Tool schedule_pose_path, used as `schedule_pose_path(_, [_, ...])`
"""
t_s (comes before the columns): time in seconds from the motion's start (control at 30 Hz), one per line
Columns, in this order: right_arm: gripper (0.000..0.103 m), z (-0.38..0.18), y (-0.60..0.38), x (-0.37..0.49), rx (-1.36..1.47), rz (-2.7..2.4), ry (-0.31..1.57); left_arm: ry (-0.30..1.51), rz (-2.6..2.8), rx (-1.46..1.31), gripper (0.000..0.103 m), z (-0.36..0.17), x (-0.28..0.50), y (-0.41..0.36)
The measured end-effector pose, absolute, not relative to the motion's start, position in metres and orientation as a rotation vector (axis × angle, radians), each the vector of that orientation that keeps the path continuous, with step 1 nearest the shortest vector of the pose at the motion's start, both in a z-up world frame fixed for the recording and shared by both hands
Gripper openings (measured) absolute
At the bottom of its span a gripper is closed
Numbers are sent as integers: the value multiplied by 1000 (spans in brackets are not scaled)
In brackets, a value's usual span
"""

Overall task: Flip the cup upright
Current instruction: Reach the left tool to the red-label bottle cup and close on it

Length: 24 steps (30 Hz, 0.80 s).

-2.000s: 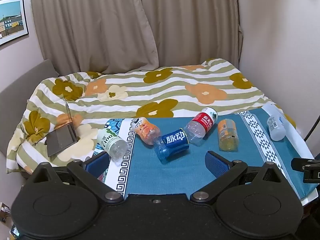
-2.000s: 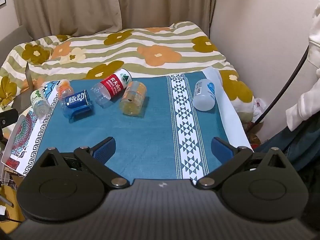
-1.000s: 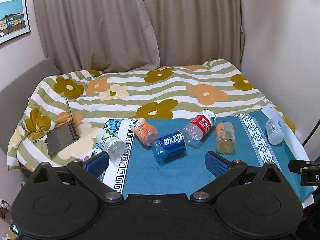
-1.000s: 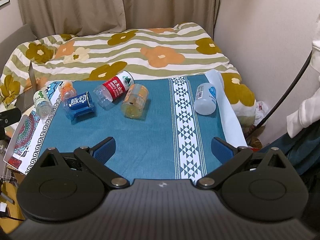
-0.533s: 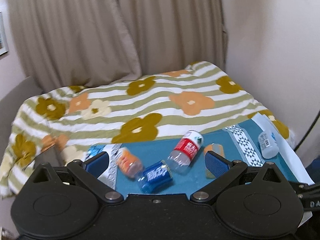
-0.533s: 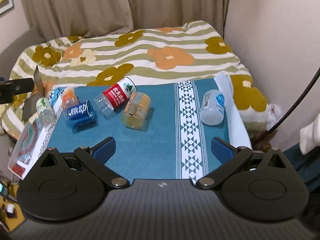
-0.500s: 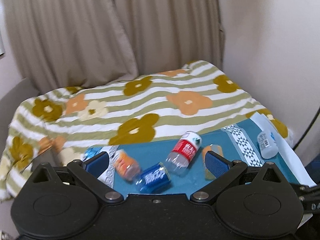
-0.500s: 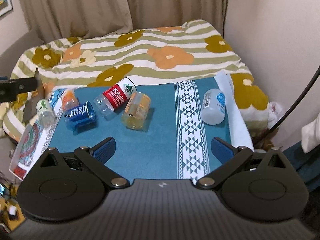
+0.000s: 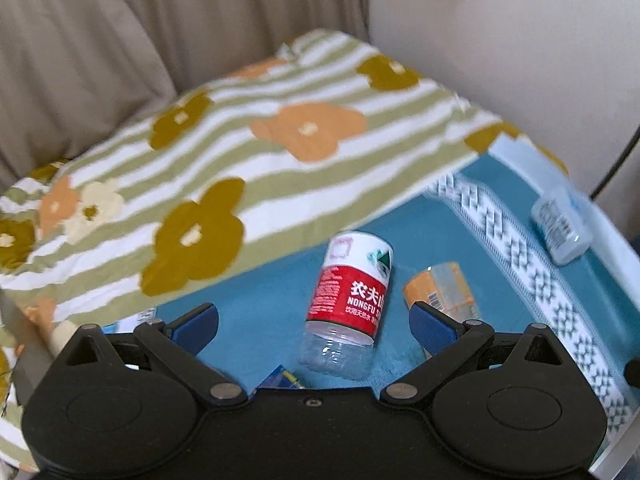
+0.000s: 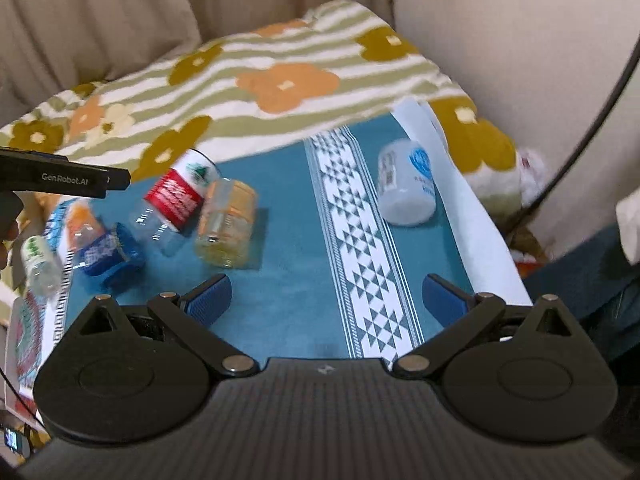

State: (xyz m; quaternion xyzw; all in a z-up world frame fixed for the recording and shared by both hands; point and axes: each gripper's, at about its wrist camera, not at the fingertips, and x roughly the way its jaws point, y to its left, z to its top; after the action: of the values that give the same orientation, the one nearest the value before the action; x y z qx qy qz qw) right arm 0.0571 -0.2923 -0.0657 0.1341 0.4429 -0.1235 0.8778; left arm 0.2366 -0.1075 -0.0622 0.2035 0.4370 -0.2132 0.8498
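Several cut-off bottle cups lie on their sides on a teal cloth (image 10: 296, 280). A red-labelled cup (image 9: 349, 300) lies straight ahead of my open left gripper (image 9: 314, 322); it also shows in the right wrist view (image 10: 176, 200). An orange-yellow cup (image 9: 440, 288) lies to its right, near the left gripper's right finger (image 9: 434, 322), and shows in the right wrist view (image 10: 226, 230). A white blue-printed cup (image 10: 406, 184) lies at the cloth's right side, ahead of my open, empty right gripper (image 10: 326, 300).
A blue cup (image 10: 108, 252), an orange cup (image 10: 80, 218) and a green-labelled cup (image 10: 38, 264) lie at the cloth's left. A striped flowered blanket (image 10: 280, 64) covers the bed behind. Curtains and a wall stand beyond. A black cable (image 10: 580, 148) hangs at the right.
Both grippers moved forward and down toward the cloth. The left gripper closed in on the red-labelled cup; the right one drew nearer the white cup. Both stayed open.
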Motion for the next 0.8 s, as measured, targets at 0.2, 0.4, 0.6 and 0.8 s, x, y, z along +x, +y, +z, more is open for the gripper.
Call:
schedule_pose_path(0.2, [103, -84, -295, 68, 316, -321, 968, 1012, -518, 518, 96, -104, 260, -126])
schedule_pose_path(0.4, [103, -101, -294, 76, 337, -375, 1012, 1074, -549, 557, 90, -134, 274, -133])
schedule_pose_path(0.6, [103, -109, -294, 81, 351, -398, 1040, 1104, -548, 591, 77, -155, 281, -137])
schedule_pose_path(0.8, [103, -110, -293, 83, 360, -397, 1045, 1105, -549, 603, 69, -160, 280, -136])
